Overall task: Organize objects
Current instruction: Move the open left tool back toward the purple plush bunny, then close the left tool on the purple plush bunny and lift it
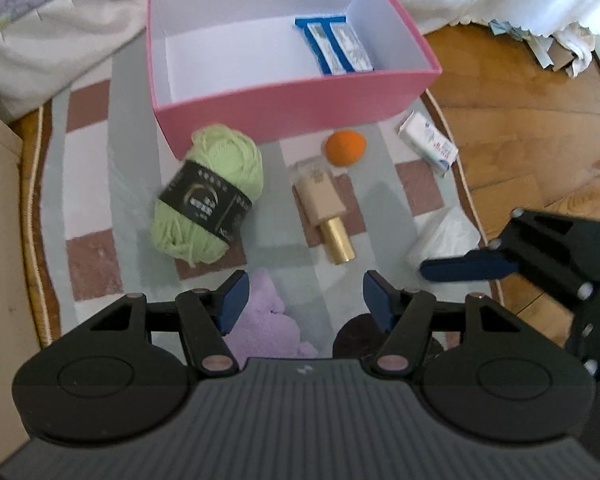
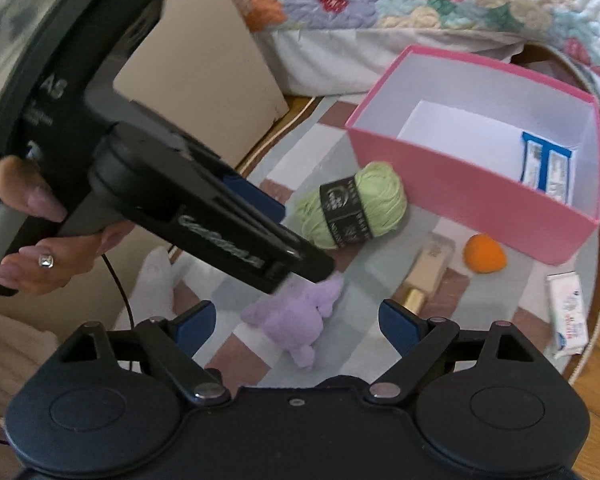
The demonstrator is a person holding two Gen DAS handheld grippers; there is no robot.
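On yarn (image 1: 208,196): unreadable black label (image 1: 206,205)

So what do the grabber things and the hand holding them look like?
Each black plastic gripper, left and right, has dark blue finger pads, silver pivot pins and round black discs. The left one's side bears silvery lettering. The hand has long pale pink nails and a sparkly ring.

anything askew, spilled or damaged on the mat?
Nothing spilled or visibly damaged. The bottle with the gold cap lies on its side beside the green yarn; items lie loose outside the pink box. Both claws are open, empty.
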